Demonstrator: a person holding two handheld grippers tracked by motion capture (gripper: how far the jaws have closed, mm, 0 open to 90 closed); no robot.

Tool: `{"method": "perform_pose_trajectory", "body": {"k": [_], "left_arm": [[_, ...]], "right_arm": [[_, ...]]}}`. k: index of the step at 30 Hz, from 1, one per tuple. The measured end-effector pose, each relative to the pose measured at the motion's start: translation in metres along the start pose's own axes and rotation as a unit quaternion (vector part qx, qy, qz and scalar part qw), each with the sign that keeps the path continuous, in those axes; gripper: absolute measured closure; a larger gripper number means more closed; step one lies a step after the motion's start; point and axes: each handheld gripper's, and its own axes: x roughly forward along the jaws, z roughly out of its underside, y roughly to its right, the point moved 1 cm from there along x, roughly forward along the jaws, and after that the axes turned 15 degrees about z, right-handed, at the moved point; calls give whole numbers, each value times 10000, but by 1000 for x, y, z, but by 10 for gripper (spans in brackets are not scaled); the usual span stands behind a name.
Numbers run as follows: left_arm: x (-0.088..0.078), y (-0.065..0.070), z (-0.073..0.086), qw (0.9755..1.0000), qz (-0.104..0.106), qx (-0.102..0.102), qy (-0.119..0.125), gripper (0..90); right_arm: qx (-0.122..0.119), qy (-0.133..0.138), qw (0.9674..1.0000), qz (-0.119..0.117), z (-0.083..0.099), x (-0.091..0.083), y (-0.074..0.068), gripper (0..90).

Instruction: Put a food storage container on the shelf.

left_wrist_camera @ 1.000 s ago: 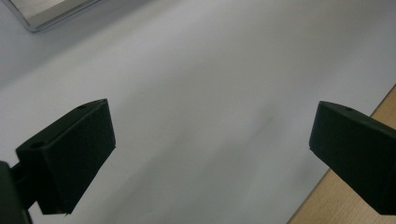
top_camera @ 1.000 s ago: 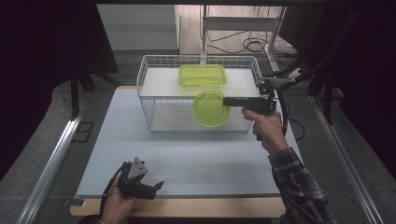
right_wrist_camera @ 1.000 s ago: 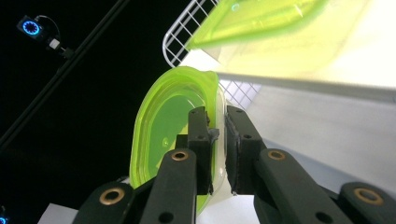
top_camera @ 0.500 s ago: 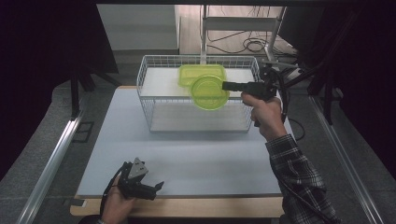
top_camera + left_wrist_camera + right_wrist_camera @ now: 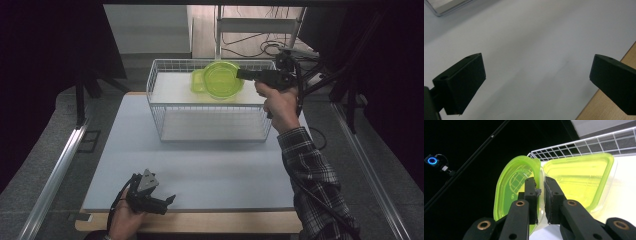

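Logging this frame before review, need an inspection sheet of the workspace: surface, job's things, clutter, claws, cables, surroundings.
Surface: pale table top, wooden front edge, bare near the left claw.
Job's things: white wire basket at the far side; round green bowl held over it; rectangular green container lying inside it.
Clutter: nothing seen.
Claws: left claw open, low at the table's front edge; right claw shut on the bowl's rim.
Cables: loose loops on the floor behind the table.
Surroundings: dark curtains, metal rail at left.
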Motion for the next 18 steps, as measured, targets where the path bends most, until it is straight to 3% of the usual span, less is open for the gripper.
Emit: {"method": "perform_pose_trajectory", "body": {"k": [18], "left_arm": [[0,0,0,10000,11,-4,1,0]], "right_arm": [[197,157,9990,377,-19,31,2,810]]}}
